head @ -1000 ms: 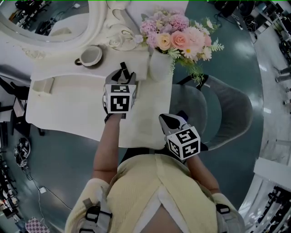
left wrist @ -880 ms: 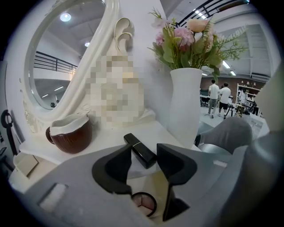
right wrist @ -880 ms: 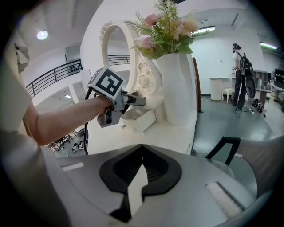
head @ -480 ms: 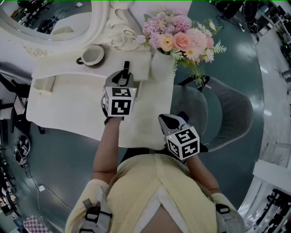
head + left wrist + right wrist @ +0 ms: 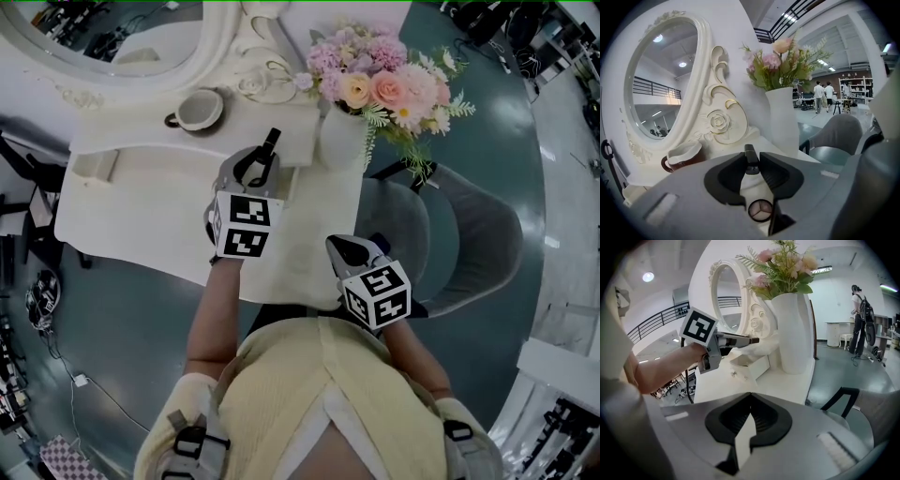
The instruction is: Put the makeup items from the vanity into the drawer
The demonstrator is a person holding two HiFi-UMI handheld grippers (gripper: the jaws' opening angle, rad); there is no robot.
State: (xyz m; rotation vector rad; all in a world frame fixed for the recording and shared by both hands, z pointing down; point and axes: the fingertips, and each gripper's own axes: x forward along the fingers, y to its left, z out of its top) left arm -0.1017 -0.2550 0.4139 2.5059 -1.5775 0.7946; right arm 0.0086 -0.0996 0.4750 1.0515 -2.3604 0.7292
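light: bright, even, indoor; from ceiling lamps [image 5: 789,17] and round lamp [image 5: 648,276] | head view: dimmer, muted; vanity top [image 5: 159,202] near washed-out white | shadows: soft, faint | glare: lamp spots reflected in mirror [image 5: 661,89] | distortion: strong fisheye, black corners in both gripper views | focus: nearest foreground soft, background fairly sharp

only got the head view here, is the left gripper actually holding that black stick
observer: yes, in the left gripper view the left gripper has just been closing its jaws and pinches the slim black tube at their tips
operator: is the drawer open
observer: the right gripper view shows the drawer pulled out, its top open
operator: right gripper carrying anything
observer: no, its own view shows the right gripper with jaws together and nothing between them
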